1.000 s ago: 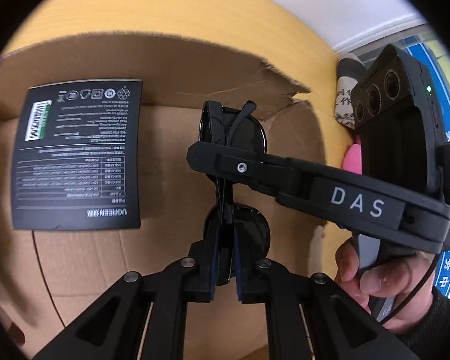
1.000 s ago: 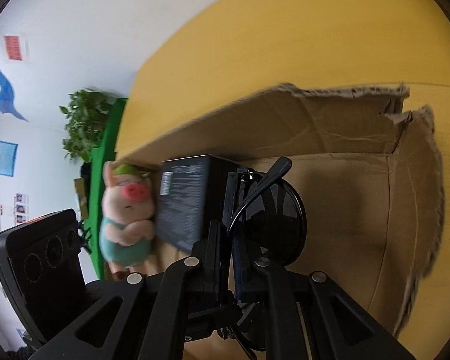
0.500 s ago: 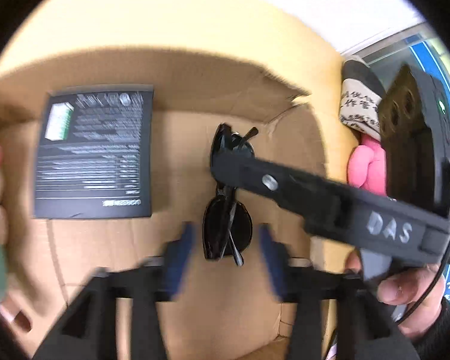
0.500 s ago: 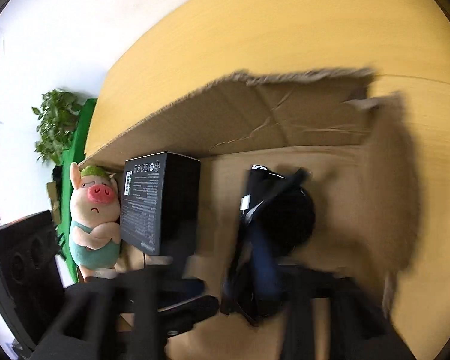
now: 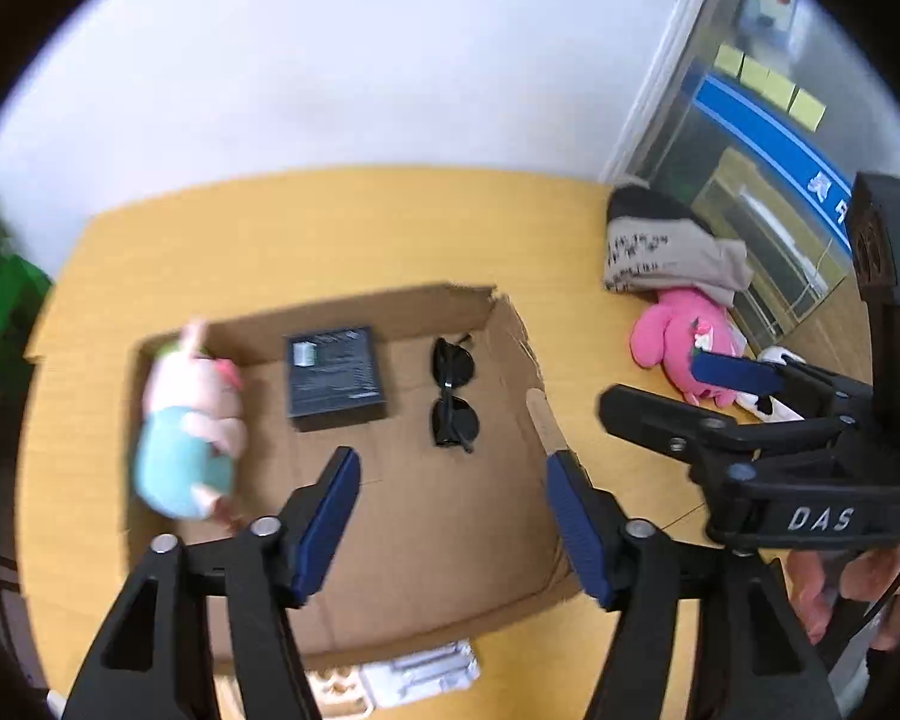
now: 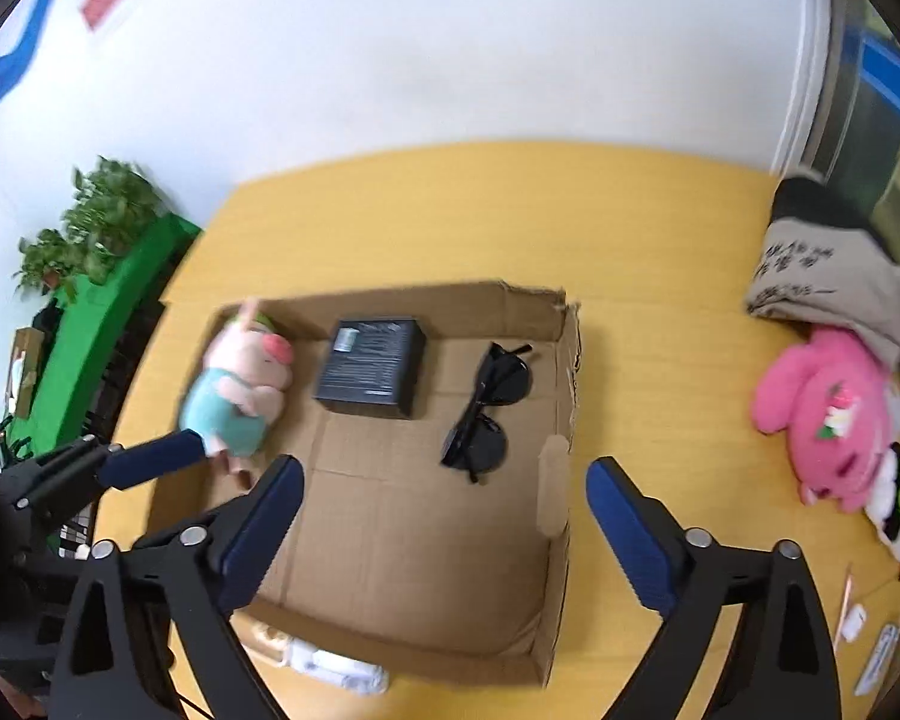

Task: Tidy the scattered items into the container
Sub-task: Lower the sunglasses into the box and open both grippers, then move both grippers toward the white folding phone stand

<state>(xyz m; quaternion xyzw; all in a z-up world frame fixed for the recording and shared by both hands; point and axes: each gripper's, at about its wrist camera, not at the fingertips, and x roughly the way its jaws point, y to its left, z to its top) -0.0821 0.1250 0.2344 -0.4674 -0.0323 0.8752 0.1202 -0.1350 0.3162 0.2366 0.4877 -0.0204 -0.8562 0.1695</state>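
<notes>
Cardboard box (image 6: 564, 372), sunglasses (image 6: 489, 402) inside (folded), both grippers empty, just opened

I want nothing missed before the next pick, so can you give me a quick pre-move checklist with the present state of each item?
1. Sunglasses lying in the cardboard box, free of both grippers: ok.
2. Left gripper open, empty; jaws have just been opening: ok.
3. Right gripper open, empty; jaws have just been opening: ok.
4. Pig plush and black box inside the cardboard box: ok.
5. All items tidied: not ok; pink plush and folded cloth lie on the table.
6. Free path to the pink plush: cannot tell.
</notes>
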